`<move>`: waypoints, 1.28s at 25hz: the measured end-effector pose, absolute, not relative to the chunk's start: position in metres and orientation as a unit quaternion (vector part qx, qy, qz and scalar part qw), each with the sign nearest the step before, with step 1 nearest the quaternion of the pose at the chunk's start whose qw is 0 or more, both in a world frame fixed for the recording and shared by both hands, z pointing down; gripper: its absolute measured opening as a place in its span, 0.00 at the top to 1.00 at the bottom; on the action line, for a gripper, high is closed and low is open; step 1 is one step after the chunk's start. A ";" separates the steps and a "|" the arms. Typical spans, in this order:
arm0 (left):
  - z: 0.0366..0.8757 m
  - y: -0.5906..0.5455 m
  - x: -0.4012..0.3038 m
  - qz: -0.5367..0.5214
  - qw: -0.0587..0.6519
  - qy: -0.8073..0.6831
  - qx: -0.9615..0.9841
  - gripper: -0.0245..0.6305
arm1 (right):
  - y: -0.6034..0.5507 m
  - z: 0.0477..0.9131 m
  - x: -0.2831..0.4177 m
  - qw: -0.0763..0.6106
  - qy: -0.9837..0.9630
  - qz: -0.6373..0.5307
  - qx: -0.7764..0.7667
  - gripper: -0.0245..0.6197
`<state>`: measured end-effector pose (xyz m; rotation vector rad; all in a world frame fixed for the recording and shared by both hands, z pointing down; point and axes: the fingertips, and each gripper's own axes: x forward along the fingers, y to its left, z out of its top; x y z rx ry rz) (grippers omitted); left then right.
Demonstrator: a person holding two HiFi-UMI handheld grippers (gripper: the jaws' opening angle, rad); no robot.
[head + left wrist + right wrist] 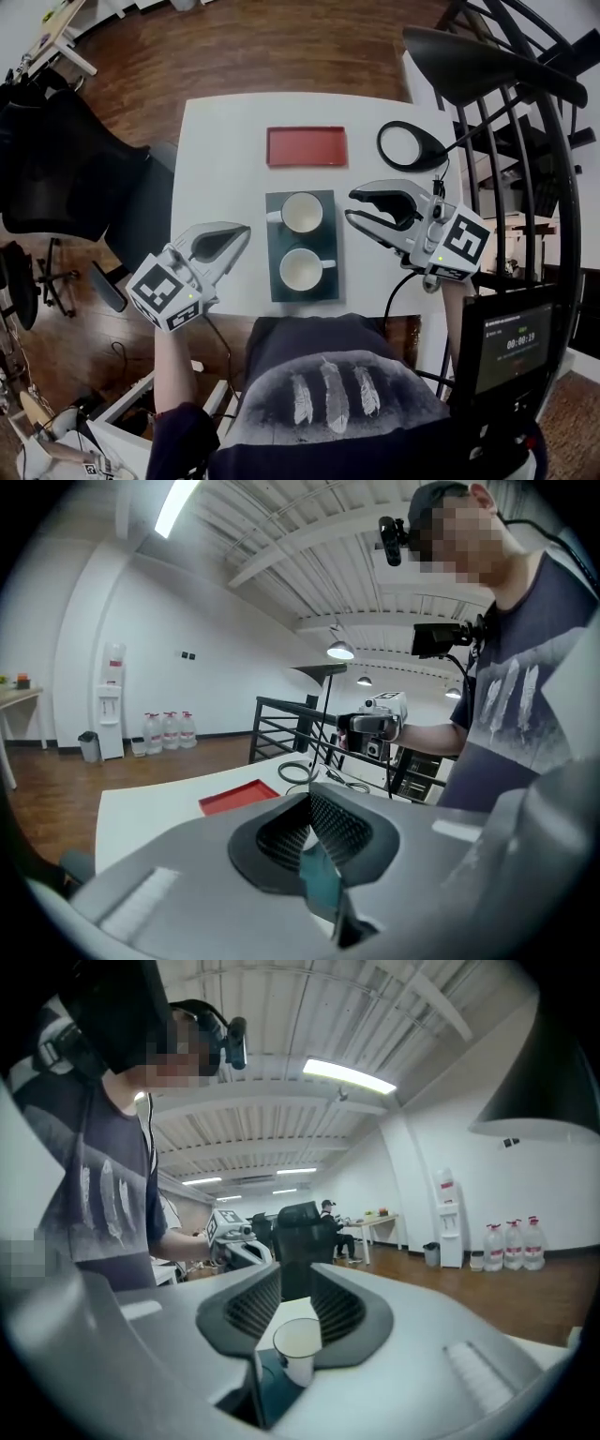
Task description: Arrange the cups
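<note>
Two white cups stand on a dark green tray (326,281) in the middle of the white table, the far cup (302,213) with its handle to the left and the near cup (302,269) with its handle to the right. My left gripper (244,231) hovers left of the tray, shut and empty. To the right of the tray hovers my right gripper (351,206), its jaws apart with nothing between them. In the right gripper view one cup (300,1342) shows beyond the open jaws of the right gripper (296,1288). The left gripper (309,806) shows closed jaws in its own view.
A red tray (306,146) lies at the back of the table (216,169). A black ring lamp (411,145) with a cable sits at the back right. A black office chair (56,169) stands to the left, a railing (534,141) to the right.
</note>
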<state>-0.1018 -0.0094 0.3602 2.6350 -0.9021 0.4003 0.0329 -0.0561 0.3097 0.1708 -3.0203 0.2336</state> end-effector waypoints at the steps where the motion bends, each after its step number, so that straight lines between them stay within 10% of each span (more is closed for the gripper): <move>1: 0.358 -0.011 -0.100 0.143 0.158 -0.314 0.925 0.94 | -0.054 0.307 0.030 0.050 -0.995 0.079 0.047 0.82; 2: 0.358 -0.013 -0.098 0.148 0.154 -0.313 0.925 0.94 | -0.051 0.305 0.028 0.047 -0.995 0.084 0.033 0.96; 32: 0.362 -0.020 -0.084 0.162 0.151 -0.297 0.929 0.94 | -0.047 0.327 0.028 0.064 -0.992 0.109 0.020 0.96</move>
